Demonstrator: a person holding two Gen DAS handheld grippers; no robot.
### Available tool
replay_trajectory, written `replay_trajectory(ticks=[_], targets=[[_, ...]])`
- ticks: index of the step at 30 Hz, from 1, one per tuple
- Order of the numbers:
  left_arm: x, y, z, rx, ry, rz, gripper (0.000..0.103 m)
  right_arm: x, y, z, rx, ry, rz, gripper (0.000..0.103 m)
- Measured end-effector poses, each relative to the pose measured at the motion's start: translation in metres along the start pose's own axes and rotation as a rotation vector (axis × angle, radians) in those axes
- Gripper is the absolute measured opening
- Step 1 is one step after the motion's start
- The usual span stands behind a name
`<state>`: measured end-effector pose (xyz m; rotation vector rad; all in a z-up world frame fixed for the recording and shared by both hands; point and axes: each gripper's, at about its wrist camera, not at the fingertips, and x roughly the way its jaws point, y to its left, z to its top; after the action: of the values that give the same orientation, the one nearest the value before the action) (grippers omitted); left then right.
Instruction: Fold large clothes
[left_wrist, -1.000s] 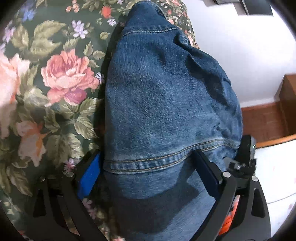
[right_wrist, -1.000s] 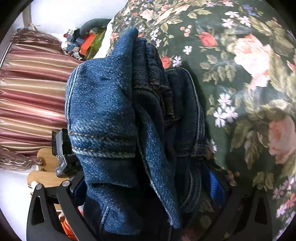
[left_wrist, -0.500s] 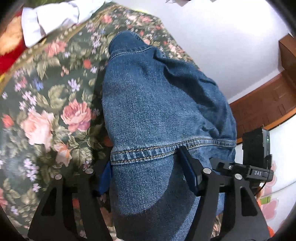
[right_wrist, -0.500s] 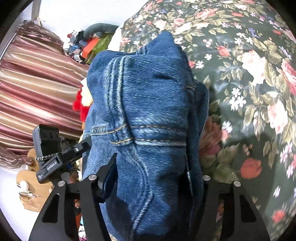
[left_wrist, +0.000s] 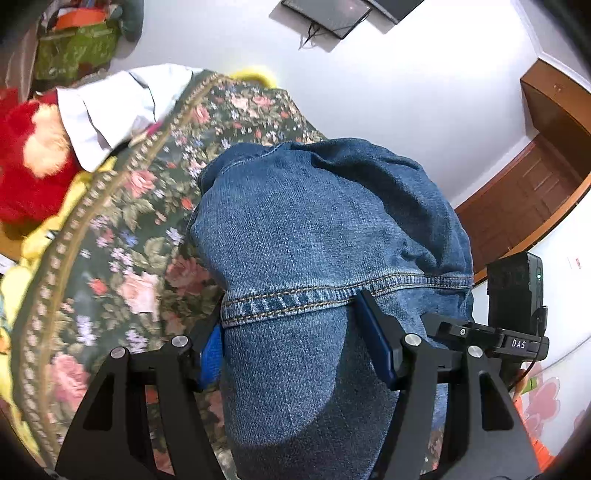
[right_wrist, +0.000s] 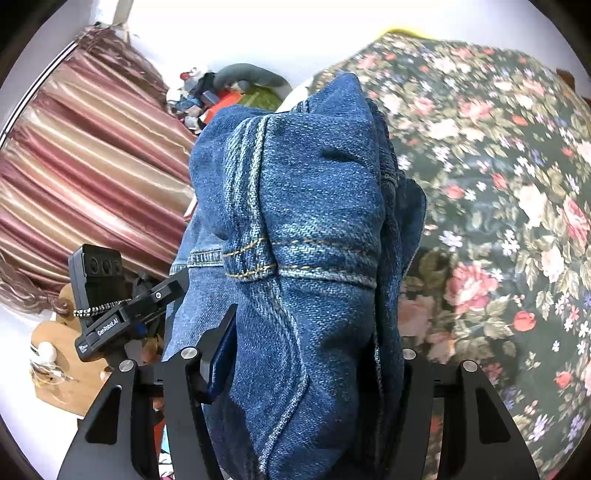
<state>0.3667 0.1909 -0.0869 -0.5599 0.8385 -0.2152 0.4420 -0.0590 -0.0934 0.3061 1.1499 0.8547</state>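
Note:
A thick folded bundle of blue jeans fills the middle of the left wrist view, held above the floral bed cover. My left gripper is shut on the jeans just below a stitched seam, blue pads pressed into the denim on both sides. In the right wrist view the same jeans show their thick seams and bunched layers. There my right gripper is shut on the bundle, with its right finger mostly hidden behind the cloth. The floral cover lies to the right, below.
A red plush toy and a white cloth lie at the bed's far end. A wooden door stands in the white wall. A striped curtain, a heap of clutter and a wooden piece sit beside the bed.
Both grippers narrowed onto the jeans and then rose, lifting the bundle away from the floral cover. More of the room and the bed's far end has come into view.

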Motion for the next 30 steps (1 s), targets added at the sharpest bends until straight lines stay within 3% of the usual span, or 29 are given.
replay_trajectory(ticks=[9,21,25,30], targets=[[-0.042,0.033,-0.021,0.010,0.006,0.008,0.065,0.016,0.028,-0.033,-0.008,0.013,-0.005,0.058],[0.006,0.089,-0.060,-0.058,0.119,0.042,0.065,0.084,-0.015,-0.079,0.140,0.118,-0.048,0.058],[0.028,0.099,-0.076,-0.027,0.162,0.085,0.065,0.107,-0.031,-0.091,0.138,0.171,-0.097,0.058],[0.027,0.108,-0.085,-0.007,0.135,0.078,0.065,0.113,-0.041,-0.095,0.164,0.169,-0.101,0.065]])
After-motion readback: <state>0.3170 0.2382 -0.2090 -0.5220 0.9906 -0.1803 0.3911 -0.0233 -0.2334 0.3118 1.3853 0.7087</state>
